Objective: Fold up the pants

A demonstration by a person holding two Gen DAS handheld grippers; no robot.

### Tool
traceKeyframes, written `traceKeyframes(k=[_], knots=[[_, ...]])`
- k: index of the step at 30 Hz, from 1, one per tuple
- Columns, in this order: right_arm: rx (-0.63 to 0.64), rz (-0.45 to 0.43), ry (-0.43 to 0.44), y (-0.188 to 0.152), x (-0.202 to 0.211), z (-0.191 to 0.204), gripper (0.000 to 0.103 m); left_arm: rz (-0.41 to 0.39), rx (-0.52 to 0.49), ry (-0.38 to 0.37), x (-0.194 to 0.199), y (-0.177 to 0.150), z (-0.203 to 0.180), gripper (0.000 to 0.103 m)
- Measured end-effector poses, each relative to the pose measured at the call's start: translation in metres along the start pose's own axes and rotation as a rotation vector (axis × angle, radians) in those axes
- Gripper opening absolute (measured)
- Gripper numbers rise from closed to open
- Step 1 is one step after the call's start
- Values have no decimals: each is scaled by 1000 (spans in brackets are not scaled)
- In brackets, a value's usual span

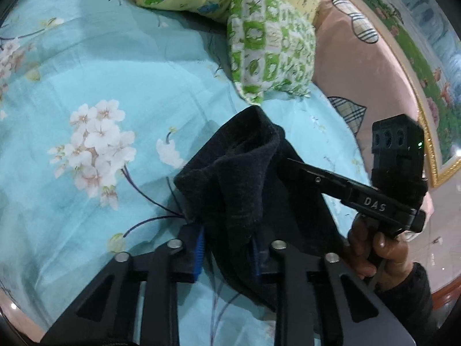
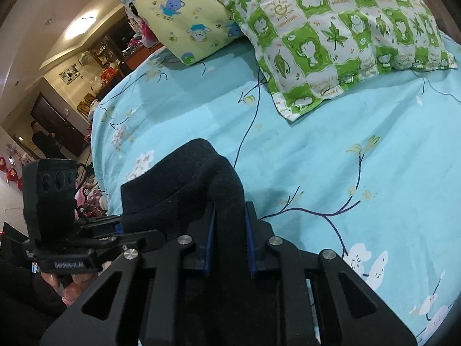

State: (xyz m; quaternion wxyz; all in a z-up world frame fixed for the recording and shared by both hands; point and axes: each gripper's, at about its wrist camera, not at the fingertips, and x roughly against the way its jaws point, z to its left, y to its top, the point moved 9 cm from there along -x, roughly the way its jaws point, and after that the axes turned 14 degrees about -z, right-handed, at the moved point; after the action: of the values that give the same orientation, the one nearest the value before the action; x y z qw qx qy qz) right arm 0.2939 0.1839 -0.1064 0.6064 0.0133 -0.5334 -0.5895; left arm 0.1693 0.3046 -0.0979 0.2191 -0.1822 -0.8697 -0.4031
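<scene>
Left wrist view: left gripper (image 1: 229,255) clamps a bunched fold of the black pants (image 1: 245,173).
Right gripper (image 2: 229,248): pinched on the same pants, lifted above the bed.
Surface: turquoise floral bedsheet (image 2: 317,150).
Room: green checked pillow (image 2: 340,34), yellow pillow (image 2: 178,14).

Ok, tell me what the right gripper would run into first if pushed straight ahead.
Beyond the black pants it grips, the right gripper would probably meet the blue floral bedsheet, then the green checked pillow; depth is unclear.

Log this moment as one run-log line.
left gripper: shut on black pants | right gripper: shut on black pants | above floral bedsheet
</scene>
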Motion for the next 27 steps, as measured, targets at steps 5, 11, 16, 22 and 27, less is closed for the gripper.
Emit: traceKeyframes(k=[5,11,16,22,27], knots=[[13,-38,-15,8,13,9,17,-32,-43,-24,17,9,-25,19],[-13,-127,-2,24,54,21,16,-70,-116,-87,44,16,-73,18],[-32,-215,8,29,99,31,15,-83,-175,-174,66,12,-122,18],[-79,-336,-2,24,158,29,15,-74,-258,-261,80,-7,-180,18],[-127,-399,3,12,191,18,15,-45,-302,-313,83,-32,-214,18]])
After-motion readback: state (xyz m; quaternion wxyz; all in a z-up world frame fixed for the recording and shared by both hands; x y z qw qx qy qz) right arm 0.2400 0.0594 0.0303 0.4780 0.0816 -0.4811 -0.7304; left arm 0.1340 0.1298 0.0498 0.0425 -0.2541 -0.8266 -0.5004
